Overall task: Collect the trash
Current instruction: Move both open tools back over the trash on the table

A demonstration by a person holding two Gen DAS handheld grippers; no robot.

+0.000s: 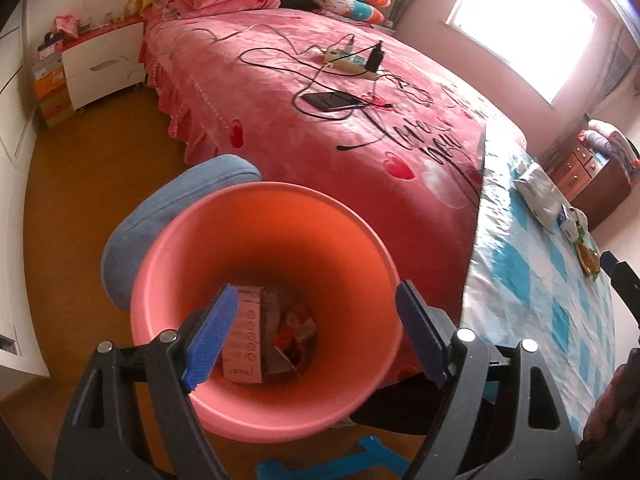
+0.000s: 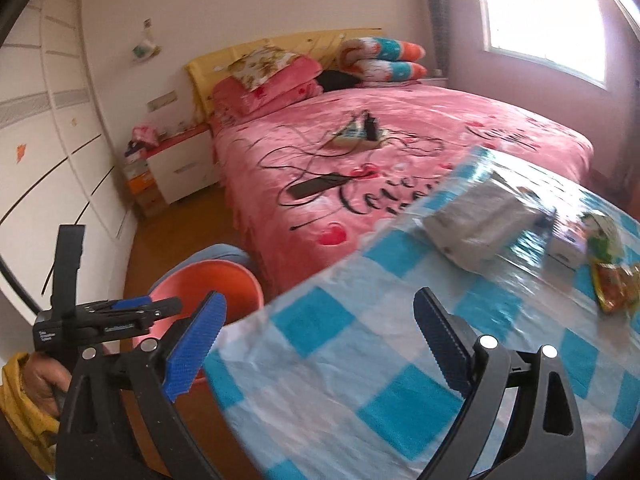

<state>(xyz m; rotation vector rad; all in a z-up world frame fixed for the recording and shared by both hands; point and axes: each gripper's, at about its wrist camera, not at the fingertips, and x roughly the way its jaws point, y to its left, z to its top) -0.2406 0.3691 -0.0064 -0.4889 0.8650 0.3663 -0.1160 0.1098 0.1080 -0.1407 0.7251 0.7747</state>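
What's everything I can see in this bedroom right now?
Bin: one, pink, on the floor beside the bed, holding paper scraps.
Bed: one, pink cover, behind the bin.
Power strip: one, pale, on the bed among cables.
Table: one, blue-checked cloth, right of the bin.
Grey bag: one, on the table.
Wrappers: a few, green and orange, far end of the table.
Nightstand: one, white, beside the bed.
Left gripper: fingers open over the bin.
Right gripper: fingers open, empty, over the table edge.
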